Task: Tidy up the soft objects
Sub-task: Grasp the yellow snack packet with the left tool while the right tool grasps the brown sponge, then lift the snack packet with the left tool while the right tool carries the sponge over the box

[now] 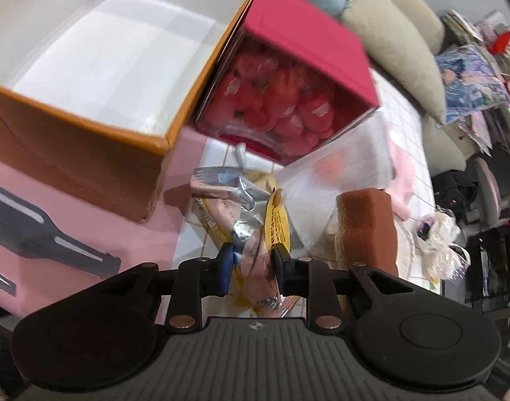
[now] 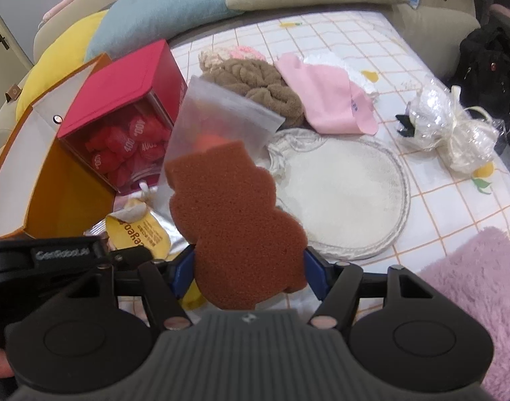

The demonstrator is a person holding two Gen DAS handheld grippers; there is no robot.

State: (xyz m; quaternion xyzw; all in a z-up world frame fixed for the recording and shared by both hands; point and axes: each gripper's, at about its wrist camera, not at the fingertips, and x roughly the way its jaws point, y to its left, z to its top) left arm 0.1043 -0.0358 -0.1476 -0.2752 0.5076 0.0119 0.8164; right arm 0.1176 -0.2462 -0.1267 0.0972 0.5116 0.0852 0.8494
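Note:
My left gripper (image 1: 253, 260) is shut on a crumpled silver and yellow foil packet (image 1: 245, 207), held just in front of an open orange box (image 1: 88, 50) with a white inside. My right gripper (image 2: 248, 267) is shut on a brown bear-shaped sponge (image 2: 235, 220); the sponge also shows in the left wrist view (image 1: 368, 227). A frosted plastic zip bag (image 2: 218, 117) with something orange inside stands behind the sponge. The left gripper's body (image 2: 64, 257) and the foil packet (image 2: 138, 234) show at the left of the right wrist view.
A red box (image 2: 121, 100) of red wrapped items lies beside the orange box (image 2: 37, 167). On the checked cloth lie a brown towel (image 2: 261, 83), a pink cloth (image 2: 325, 97), a round white mat (image 2: 342, 193), a clear ribboned bundle (image 2: 455, 127) and a purple fluffy item (image 2: 479, 294). Cushions (image 2: 161, 10) line the back.

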